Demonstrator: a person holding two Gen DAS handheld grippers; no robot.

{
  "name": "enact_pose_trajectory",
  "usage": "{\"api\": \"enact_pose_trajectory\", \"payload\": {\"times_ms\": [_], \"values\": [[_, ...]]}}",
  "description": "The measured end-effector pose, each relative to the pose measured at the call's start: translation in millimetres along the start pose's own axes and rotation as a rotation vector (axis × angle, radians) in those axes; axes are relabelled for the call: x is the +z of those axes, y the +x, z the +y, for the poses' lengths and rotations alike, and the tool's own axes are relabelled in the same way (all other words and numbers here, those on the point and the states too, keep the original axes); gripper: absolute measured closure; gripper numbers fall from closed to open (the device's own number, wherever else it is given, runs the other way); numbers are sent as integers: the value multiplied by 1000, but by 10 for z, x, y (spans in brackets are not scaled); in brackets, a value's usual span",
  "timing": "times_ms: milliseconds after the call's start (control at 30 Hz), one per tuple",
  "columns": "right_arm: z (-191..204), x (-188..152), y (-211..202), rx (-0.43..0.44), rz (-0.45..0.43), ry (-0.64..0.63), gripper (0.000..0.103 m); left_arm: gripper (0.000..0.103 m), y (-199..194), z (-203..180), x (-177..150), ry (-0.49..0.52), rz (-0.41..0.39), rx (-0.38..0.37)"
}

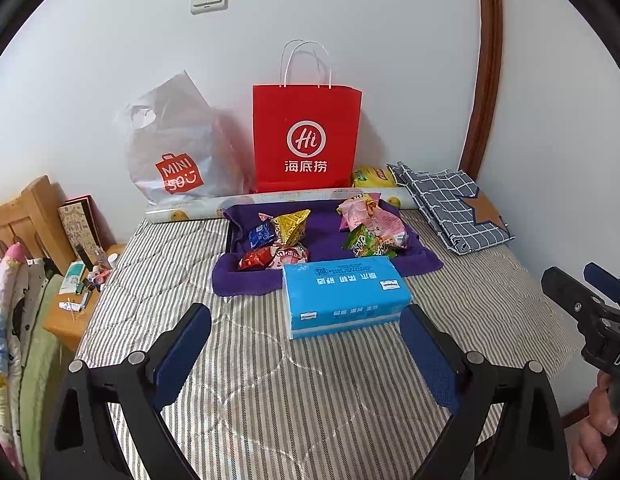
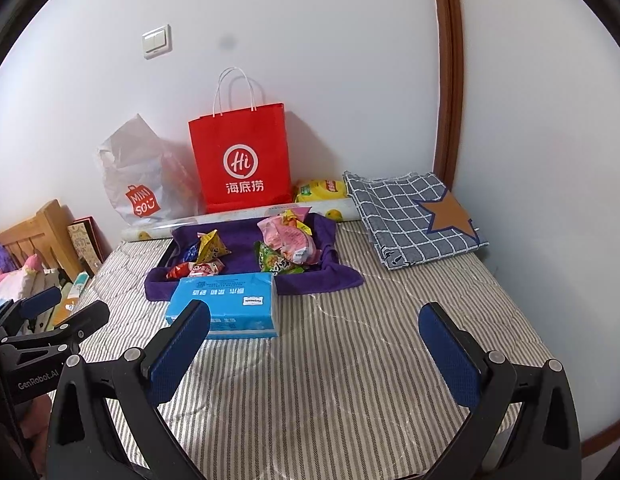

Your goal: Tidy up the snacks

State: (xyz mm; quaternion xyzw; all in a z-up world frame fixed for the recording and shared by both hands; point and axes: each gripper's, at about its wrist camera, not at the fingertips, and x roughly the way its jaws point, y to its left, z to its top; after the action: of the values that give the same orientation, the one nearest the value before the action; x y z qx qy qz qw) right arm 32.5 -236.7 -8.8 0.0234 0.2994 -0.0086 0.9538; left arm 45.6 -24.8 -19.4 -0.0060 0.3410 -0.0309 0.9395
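Nearest, both grippers, left gripper (image 1: 306, 354) and right gripper (image 2: 313, 354), hover with jaws spread wide, empty, above the striped mattress (image 1: 270, 392). Beyond sits a blue tissue pack (image 1: 341, 296), then crinkly snack packets (image 1: 282, 240) in red, yellow, pink and green heaped on a purple towel (image 1: 325, 236). Farthest, a red paper bag (image 1: 306, 136) stands against the wall.

My left gripper (image 1: 306, 354) is matte black plastic, each arm ending in fingers (image 1: 181, 354) faced with dark blue textured pads. Round silver screw heads sit just behind the pads at the pivots. My right gripper (image 2: 313, 354) is built the same. White "GenRobot.AI" lettering marks the left one's black body behind its fingers.
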Motion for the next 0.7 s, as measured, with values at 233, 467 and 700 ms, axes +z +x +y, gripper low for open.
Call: {"api": "enact_pose_trajectory", "payload": {"times_ms": [233,467,700], "values": [[-4,8,-15,3,-3,0,0,7,-9,-5,7,1,-1,-1],[3,5,-22,6,-3,-1,0,7,-13,-2,19,2,-1,-1],[-1,5,-19,9,-4,0,0,7,-16,1,15,2,-2,-2]]}}
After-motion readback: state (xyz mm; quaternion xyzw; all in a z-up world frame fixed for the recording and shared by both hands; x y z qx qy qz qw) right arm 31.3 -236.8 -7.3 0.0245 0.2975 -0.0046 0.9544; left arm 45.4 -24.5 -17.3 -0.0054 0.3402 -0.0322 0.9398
